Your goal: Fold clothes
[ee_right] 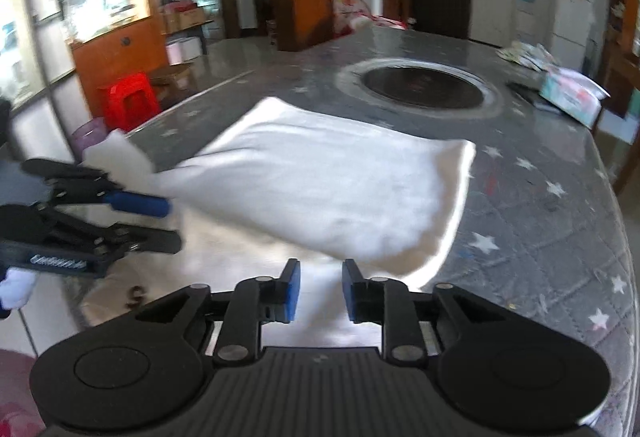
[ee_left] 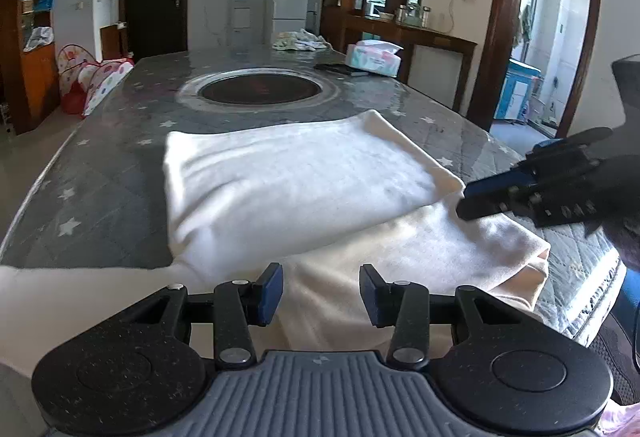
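A cream-white garment (ee_left: 300, 173) (ee_right: 320, 181) lies folded on the grey star-patterned table (ee_left: 100, 177) (ee_right: 540, 197), with an upper layer over a wider lower layer that reaches the near edge. My left gripper (ee_left: 322, 293) (ee_right: 174, 223) hovers over the near left part of the cloth, its jaws apart and nothing pinched between them. My right gripper (ee_right: 320, 291) (ee_left: 462, 199) sits at the garment's near right side, fingertips low at the edge of the upper layer. A narrow gap shows between its blue pads, and the cloth lies beneath them, not squeezed.
A round dark recess (ee_left: 260, 87) (ee_right: 424, 83) sits in the table beyond the garment. A tissue pack (ee_left: 374, 57) (ee_right: 572, 89) and a heap of cloth (ee_left: 302, 39) lie at the far end. A red stool (ee_right: 128, 97) stands beside the table.
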The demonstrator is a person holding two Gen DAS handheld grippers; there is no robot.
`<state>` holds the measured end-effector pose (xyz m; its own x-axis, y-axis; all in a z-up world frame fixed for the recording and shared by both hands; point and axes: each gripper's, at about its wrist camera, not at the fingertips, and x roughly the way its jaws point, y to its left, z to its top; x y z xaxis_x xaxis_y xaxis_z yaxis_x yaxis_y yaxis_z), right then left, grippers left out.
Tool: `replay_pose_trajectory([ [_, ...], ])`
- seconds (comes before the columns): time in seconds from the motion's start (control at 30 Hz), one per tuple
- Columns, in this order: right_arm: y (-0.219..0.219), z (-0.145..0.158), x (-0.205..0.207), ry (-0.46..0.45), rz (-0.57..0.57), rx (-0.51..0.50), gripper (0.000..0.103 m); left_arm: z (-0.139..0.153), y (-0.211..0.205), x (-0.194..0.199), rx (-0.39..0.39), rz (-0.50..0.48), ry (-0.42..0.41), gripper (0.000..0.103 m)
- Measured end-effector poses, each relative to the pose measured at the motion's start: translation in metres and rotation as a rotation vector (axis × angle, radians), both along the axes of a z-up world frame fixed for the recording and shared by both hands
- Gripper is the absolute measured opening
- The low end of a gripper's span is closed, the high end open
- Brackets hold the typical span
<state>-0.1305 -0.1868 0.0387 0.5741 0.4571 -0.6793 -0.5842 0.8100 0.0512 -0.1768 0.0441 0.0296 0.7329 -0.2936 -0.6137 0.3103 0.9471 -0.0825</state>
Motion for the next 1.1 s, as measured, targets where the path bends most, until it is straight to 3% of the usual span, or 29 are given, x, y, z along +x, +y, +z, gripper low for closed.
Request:
replay_pose_trajectory([
  [0.23,0.030,-0.015,-0.012,0.013,0.104,-0.067,0.029,-0.001,0.022,-0.015,-0.001,0.078,0.010,0.045],
  [0.43,0.059,-0.007,-0.011,-0.028,0.180,-0.069,0.029,0.009,0.051,-0.030,-0.010,0.188,-0.024,0.045],
  [0.77,0.115,-0.018,-0.007,-0.027,0.290,-0.069,0.029,0.012,0.121,-0.043,0.008,0.502,-0.037,0.050],
  [0.97,0.113,-0.005,-0.018,-0.048,0.307,-0.048,0.031,0.007,0.168,-0.037,0.060,0.724,-0.035,0.054],
  [1.1,0.104,0.003,-0.022,-0.060,0.287,-0.038,0.033,0.001,0.191,-0.026,0.066,0.817,-0.023,0.057],
])
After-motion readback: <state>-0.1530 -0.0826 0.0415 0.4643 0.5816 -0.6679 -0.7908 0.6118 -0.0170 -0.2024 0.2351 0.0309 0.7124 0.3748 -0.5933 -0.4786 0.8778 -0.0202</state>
